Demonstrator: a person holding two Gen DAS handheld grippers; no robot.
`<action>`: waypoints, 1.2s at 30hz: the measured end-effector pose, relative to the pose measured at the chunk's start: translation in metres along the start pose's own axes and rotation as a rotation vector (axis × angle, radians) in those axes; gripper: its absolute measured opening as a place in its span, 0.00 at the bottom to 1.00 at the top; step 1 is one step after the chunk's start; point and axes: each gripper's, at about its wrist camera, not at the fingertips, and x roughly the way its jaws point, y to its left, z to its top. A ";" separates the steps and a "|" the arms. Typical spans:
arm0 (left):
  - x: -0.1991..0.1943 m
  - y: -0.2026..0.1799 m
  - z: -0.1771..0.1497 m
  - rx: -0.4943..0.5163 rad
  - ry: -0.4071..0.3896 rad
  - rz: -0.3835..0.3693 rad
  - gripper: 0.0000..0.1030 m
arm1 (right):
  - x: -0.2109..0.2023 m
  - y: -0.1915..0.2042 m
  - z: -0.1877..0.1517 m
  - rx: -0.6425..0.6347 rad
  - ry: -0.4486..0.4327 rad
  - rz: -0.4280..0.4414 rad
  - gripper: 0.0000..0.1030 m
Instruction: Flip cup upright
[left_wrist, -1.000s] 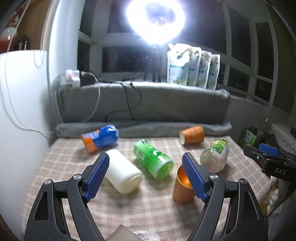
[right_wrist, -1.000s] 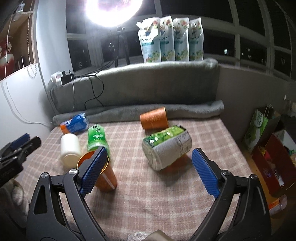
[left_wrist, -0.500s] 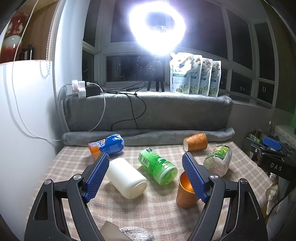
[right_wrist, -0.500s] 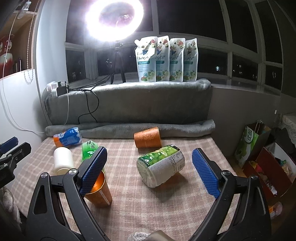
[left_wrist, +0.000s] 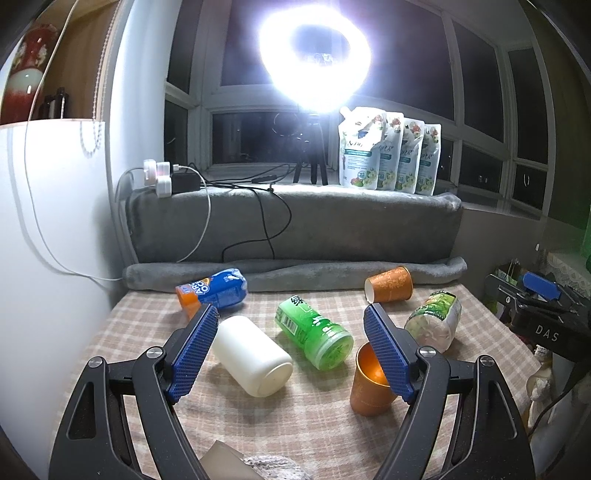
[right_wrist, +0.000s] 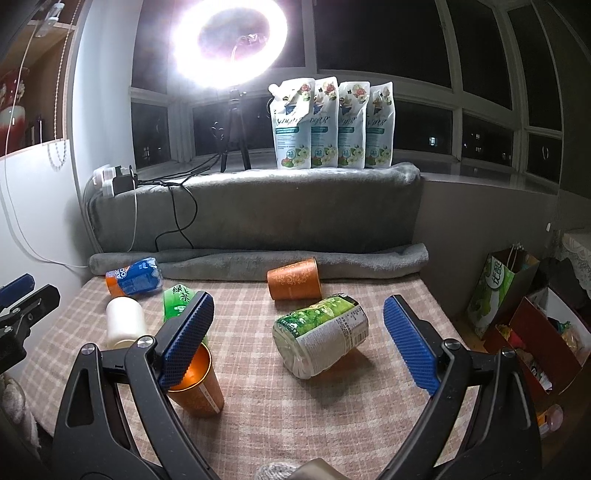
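Observation:
An orange cup (left_wrist: 369, 384) stands upright on the checked cloth, partly behind my left gripper's right finger; it also shows in the right wrist view (right_wrist: 197, 384) behind my right gripper's left finger. A second orange cup (left_wrist: 389, 285) lies on its side near the grey rolled blanket, also in the right wrist view (right_wrist: 294, 283). My left gripper (left_wrist: 291, 350) is open and empty above the near part of the table. My right gripper (right_wrist: 297, 343) is open and empty, held back from the table.
On the cloth lie a white bottle (left_wrist: 253, 360), a green bottle (left_wrist: 314, 338), a blue-orange can (left_wrist: 212, 291) and a green-labelled jar (right_wrist: 321, 339). A grey blanket-covered ledge (right_wrist: 258, 210) stands behind, with pouches (right_wrist: 332, 125) on it. Bags (right_wrist: 517, 302) sit on the floor to the right.
Both grippers have drawn back and tilted up from the table. The objects look farther away. The upright orange cup has stayed in place.

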 end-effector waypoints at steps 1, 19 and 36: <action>0.000 0.000 0.000 0.001 -0.003 0.002 0.79 | 0.000 0.000 0.000 -0.001 0.000 0.001 0.93; -0.003 0.002 0.004 0.001 -0.016 0.005 0.79 | 0.000 0.003 0.001 -0.008 -0.001 0.001 0.92; -0.003 0.002 0.005 0.000 -0.022 0.007 0.79 | 0.000 0.005 0.001 -0.011 0.000 0.002 0.92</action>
